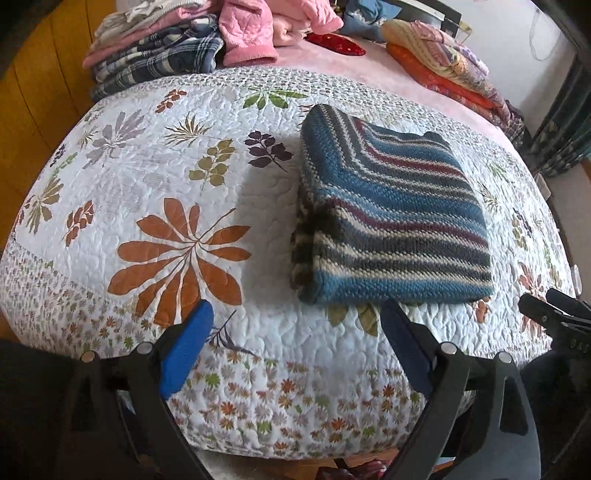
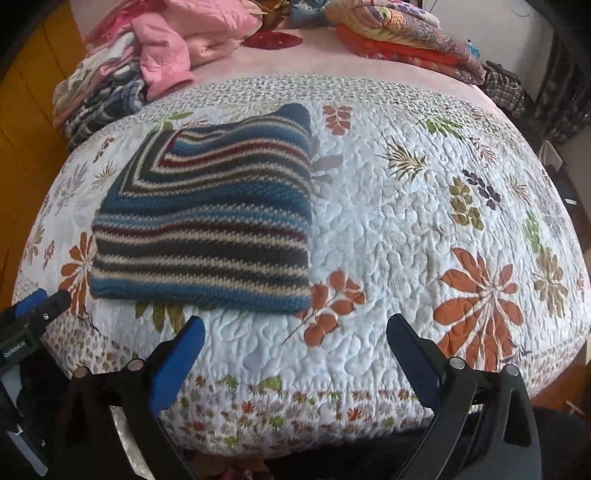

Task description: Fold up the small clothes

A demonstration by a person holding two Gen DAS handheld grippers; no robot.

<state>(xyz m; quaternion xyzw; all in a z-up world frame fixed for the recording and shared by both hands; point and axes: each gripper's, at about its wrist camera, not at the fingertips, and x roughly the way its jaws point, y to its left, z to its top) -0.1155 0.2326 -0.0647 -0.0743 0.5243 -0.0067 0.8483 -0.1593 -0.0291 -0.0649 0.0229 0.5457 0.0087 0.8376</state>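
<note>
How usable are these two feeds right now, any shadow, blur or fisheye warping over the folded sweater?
Left wrist view: the folded striped knit sweater is sharp, with a soft shadow on the floral quilted bedspread to its left; the edges bow strongly. Right wrist view: evenly lit and in focus on the sweater, with the same barrel distortion and dark corners.

We see a bed [image 1: 332, 85] under a white leaf-print quilt [image 1: 147, 184], yellow wooden floor [image 1: 33, 92] on one side, dark patterned curtains [image 1: 565, 136] and pale wall [image 1: 517, 33] on the other, daylit.
</note>
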